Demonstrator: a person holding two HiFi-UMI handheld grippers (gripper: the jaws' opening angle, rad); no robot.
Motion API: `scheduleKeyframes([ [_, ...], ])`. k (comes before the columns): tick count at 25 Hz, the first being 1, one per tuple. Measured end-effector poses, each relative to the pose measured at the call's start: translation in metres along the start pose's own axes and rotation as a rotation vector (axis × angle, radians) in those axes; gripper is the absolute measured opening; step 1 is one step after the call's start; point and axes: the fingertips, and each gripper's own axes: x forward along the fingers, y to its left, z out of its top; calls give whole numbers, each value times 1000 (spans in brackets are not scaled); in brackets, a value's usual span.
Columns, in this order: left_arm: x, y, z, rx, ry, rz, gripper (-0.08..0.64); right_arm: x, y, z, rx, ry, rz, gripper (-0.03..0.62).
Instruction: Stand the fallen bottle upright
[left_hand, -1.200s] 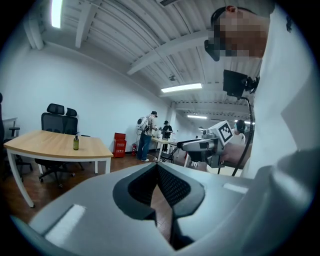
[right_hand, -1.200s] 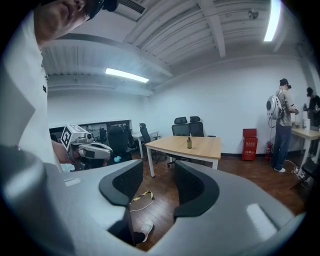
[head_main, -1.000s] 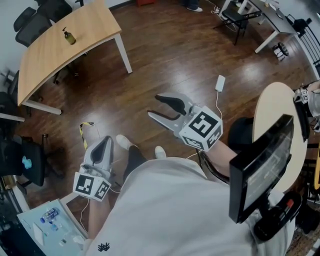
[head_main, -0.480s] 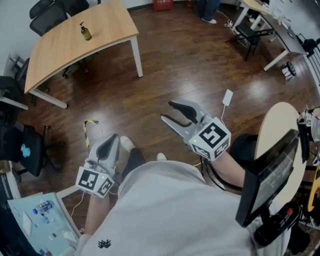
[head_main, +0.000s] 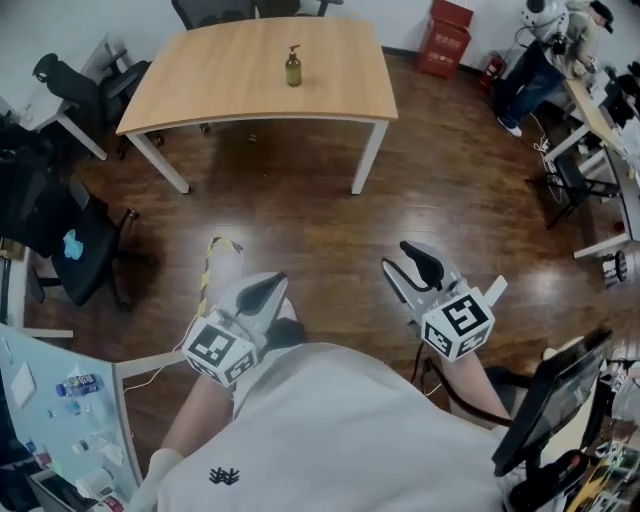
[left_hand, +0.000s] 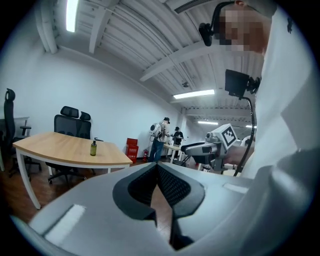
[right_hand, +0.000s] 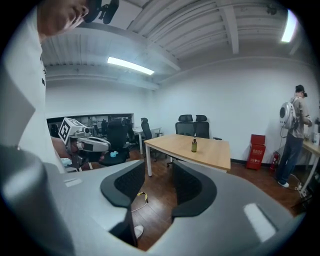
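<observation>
The small olive-green pump bottle (head_main: 292, 68) already stands upright on the light wooden table (head_main: 200, 80), top centre, so it likely needs no righting from the left gripper (head_main: 268, 287), jaws together on nothing, or the right gripper (head_main: 395, 256), jaws apart and empty, both at lower centre.

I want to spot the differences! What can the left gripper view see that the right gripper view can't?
Only the left gripper view: the right gripper, and a second person in the background. Only the right gripper view: the left gripper, and a yellow-and-black strip on the floor. Both: the wooden table, the pump bottle standing upright on it, black chairs behind, a red crate, and a person wearing a backpack.
</observation>
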Motion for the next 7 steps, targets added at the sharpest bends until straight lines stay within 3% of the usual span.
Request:
scheduleKeyframes([
  [7,6,98,44,24,-18,5,-2,106,-14,63,-66,-10,9,170],
])
